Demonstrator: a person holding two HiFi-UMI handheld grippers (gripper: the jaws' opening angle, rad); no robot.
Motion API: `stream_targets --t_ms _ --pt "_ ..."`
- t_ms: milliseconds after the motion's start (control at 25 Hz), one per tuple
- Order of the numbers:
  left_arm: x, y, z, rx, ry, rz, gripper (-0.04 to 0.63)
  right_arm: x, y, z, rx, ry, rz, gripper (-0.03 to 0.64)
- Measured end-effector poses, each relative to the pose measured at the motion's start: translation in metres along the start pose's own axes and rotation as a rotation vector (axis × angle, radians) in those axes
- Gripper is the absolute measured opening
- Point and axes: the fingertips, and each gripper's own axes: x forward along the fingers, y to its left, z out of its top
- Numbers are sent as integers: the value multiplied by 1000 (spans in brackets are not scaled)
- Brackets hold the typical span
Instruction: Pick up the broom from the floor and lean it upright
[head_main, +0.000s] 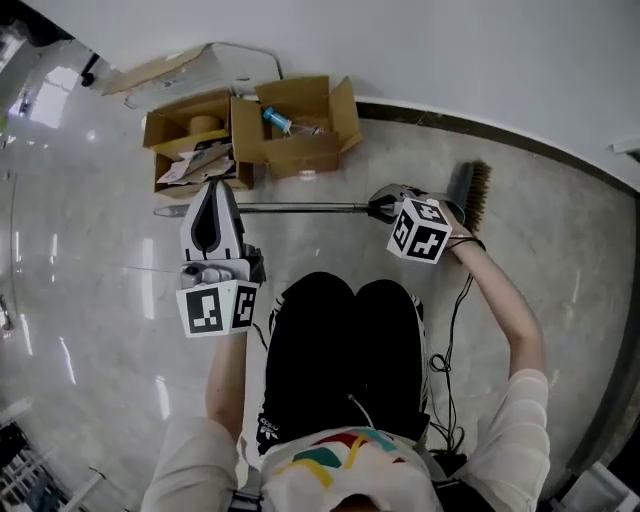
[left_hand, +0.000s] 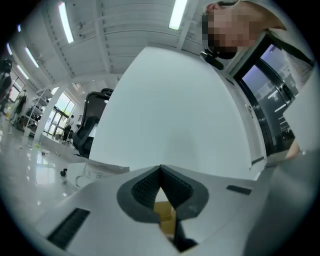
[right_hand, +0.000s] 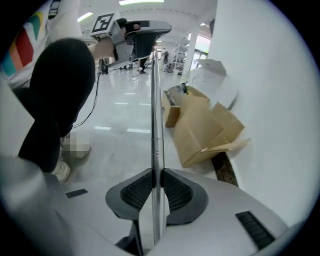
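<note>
Right gripper (right_hand: 156, 175) is clamping the metal handle of the broom (head_main: 300, 208) close to its bristle head (head_main: 472, 195), holding it roughly level beside the cardboard boxes (head_main: 290, 130); left gripper (left_hand: 160, 172) is hovering over the handle near its free end, jaws pressed together on nothing

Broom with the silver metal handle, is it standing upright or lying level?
Lying level: the broom stretches sideways in front of the brown cardboard boxes, its bristle head near the wall, the right tool shut on its handle.
</note>
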Motion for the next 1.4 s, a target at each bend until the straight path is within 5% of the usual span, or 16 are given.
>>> stream_targets --t_ms 280,440,720,960,1400 --pt "33 -51 79 9 -113 -97 44 -124 -73 -8 364 -208 -328 81" --pt "68 -93 91 6 -126 -197 44 -203 -112 -43 608 -353 -619 81" --pt "107 -175 105 57 -162 -388 44 -295 -134 -123 942 -522 -1002 81" --pt "112 -206 88 65 -134 -413 44 -308 -161 -154 1049 -516 -1099 81" --pt "109 -188 66 84 -85 -402 44 -292 -196 -163 1083 -476 -1100 83"
